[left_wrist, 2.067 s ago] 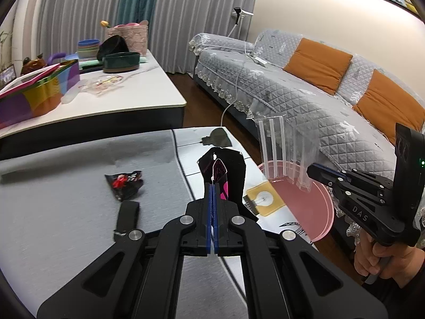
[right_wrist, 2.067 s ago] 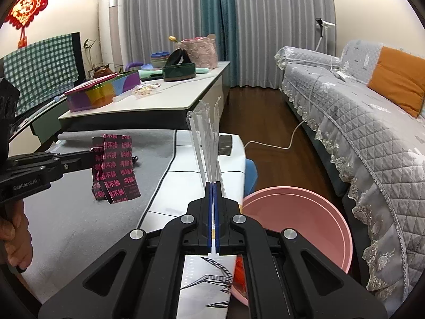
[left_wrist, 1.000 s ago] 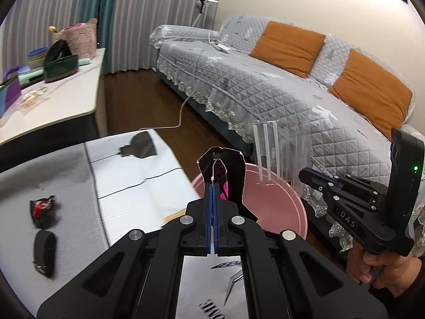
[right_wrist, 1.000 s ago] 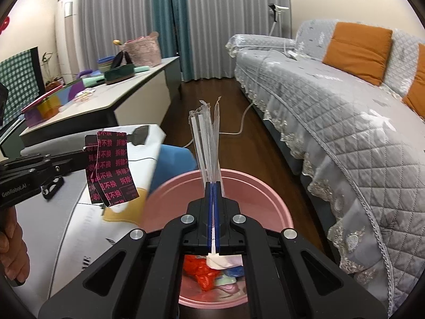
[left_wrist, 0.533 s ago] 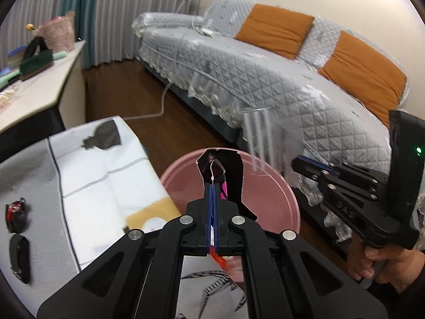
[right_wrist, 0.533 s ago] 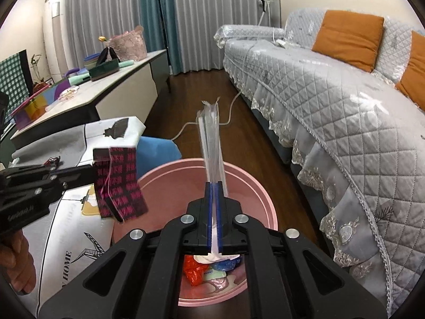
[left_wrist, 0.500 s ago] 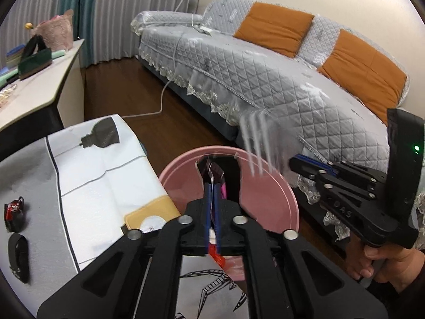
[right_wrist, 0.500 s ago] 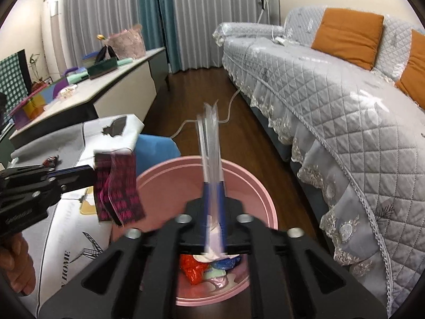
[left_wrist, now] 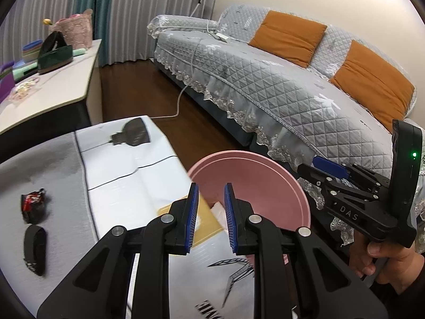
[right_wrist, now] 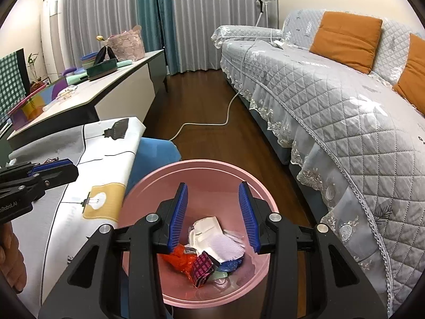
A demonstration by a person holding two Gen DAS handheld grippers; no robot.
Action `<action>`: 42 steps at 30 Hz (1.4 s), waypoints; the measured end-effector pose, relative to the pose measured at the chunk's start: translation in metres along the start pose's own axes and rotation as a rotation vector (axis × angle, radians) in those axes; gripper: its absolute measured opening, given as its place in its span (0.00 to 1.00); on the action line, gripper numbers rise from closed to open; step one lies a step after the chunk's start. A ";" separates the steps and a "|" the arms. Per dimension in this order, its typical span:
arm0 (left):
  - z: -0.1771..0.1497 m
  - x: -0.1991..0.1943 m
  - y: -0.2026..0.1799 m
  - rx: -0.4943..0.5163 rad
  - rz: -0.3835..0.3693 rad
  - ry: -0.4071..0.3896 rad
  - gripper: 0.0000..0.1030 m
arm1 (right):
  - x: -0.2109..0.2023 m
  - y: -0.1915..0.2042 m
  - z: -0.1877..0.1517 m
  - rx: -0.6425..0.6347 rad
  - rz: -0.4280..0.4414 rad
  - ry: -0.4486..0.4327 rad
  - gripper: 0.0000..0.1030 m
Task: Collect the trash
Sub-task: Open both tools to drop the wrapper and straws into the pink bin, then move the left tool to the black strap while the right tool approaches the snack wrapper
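A pink basin (right_wrist: pixel 233 178) sits on the floor beside the low table and holds several pieces of trash (right_wrist: pixel 209 250), among them a dark pink-printed wrapper (right_wrist: pixel 202 267). My right gripper (right_wrist: pixel 212 199) is open and empty right above the basin. My left gripper (left_wrist: pixel 209 199) is open and empty over the table edge, next to the basin (left_wrist: pixel 265 178). A red and black wrapper (left_wrist: pixel 33 204) and a black piece (left_wrist: pixel 34 247) lie on the grey cloth at the left. The right gripper also shows in the left wrist view (left_wrist: pixel 318 167).
The low table (left_wrist: pixel 119 170) has a white printed cover. A grey quilted sofa (right_wrist: pixel 332 101) with orange cushions stands at the right. A white cable (right_wrist: pixel 212 122) runs over the wood floor. A long side table (right_wrist: pixel 87 93) with boxes and bowls stands behind.
Both grippers have opened. The dark printed wrapper left my left gripper and the clear plastic strip left my right gripper; the wrapper now lies in the basin.
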State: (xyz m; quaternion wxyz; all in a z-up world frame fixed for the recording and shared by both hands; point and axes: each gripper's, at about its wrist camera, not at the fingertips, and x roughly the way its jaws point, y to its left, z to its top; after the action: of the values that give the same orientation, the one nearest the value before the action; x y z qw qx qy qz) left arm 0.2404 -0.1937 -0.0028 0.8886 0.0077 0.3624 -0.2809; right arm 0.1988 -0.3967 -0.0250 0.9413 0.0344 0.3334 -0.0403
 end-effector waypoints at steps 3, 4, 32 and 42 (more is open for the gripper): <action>-0.002 -0.008 0.010 -0.008 0.017 -0.007 0.19 | -0.001 0.011 0.003 -0.007 0.013 -0.006 0.40; -0.004 -0.012 0.016 -0.012 0.027 -0.009 0.19 | -0.002 0.014 0.003 -0.010 0.017 -0.008 0.40; -0.068 -0.051 0.180 -0.117 0.277 0.097 0.23 | 0.012 0.172 0.030 -0.094 0.241 -0.040 0.40; -0.079 -0.073 0.222 -0.190 0.293 0.080 0.23 | 0.036 0.220 0.020 -0.148 0.306 0.005 0.40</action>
State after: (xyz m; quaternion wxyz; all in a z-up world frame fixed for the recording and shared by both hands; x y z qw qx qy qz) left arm 0.2594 0.0464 -0.0555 0.9018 -0.0124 0.4172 -0.1121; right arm 0.2611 -0.1818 -0.0236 0.9355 0.0155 0.3287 0.1284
